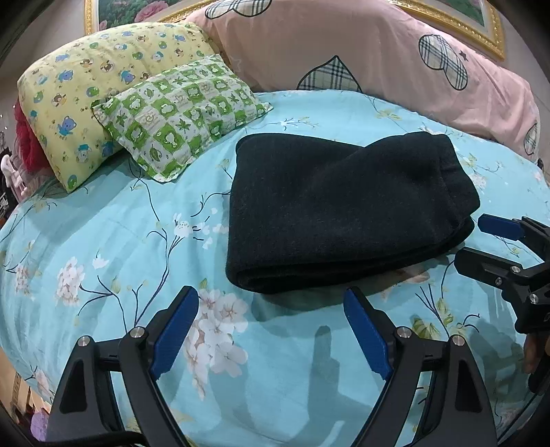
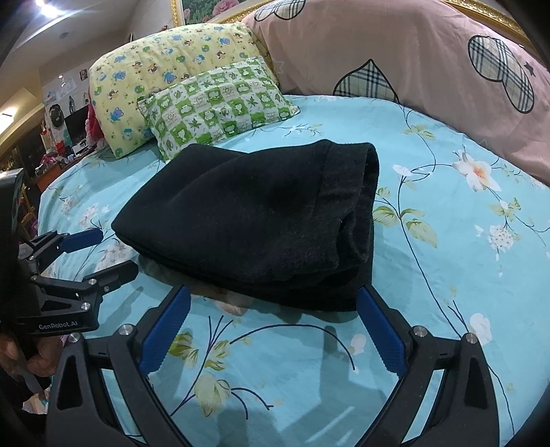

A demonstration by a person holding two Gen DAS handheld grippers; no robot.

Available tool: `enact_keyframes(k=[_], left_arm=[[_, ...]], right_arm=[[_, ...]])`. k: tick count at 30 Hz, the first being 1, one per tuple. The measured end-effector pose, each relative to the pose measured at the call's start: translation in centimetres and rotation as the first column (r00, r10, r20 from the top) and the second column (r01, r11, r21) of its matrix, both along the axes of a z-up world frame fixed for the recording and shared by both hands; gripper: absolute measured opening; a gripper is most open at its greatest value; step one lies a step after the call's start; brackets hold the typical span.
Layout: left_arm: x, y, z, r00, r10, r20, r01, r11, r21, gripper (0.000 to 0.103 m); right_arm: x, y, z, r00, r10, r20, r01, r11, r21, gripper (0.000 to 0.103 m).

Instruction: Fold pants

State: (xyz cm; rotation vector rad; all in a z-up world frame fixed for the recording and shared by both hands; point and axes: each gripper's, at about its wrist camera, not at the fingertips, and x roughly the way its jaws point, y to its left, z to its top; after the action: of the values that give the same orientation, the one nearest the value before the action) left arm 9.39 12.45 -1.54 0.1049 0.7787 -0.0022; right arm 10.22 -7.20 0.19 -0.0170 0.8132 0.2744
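L claw (image 1: 271,302) nearest in left view: blue pads spread wide, released, nothing between, hovering over sheet (image 1: 103,240) just short of pants. R claw (image 2: 273,301) likewise in right view: spread wide, released, holding nothing, right pad tip close to near corner of pants, contact unclear. Also seen from across: R claw at right edge of left view, L claw at left edge of right view w/ "GenRobot.AI" on body, both gaping.

Pants (image 1: 343,209) next out: black, folded into compact rectangle, several layers stacked, lying flat on bed mid-sheet, between the two claws and slightly beyond. Thick fold edge toward cameras; waistband/open end at right side (image 2: 364,206), layers a bit uneven there.

Sheet: turquoise w/ floral print, lightly wrinkled.

Further back, left: green check pillow (image 1: 182,117) leaning on yellow pillow (image 1: 92,79) w/ cartoon bears. Apart from pants, not touching.

Far back right: pink bedding (image 1: 343,44) w/ plaid hearts, bunched along headboard side. Gold frame (image 1: 481,24) behind it.
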Motion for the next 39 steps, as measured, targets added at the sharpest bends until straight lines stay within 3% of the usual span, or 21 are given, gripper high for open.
enact_keyframes(k=[39], left_arm=[[-0.24, 0.32, 0.4, 0.999, 0.041, 0.016, -0.041, 0.999, 0.011, 0.087]], right_arm=[[-0.18, 0.75, 0.27, 1.0, 0.017, 0.012, -0.017, 1.0, 0.023, 0.097]])
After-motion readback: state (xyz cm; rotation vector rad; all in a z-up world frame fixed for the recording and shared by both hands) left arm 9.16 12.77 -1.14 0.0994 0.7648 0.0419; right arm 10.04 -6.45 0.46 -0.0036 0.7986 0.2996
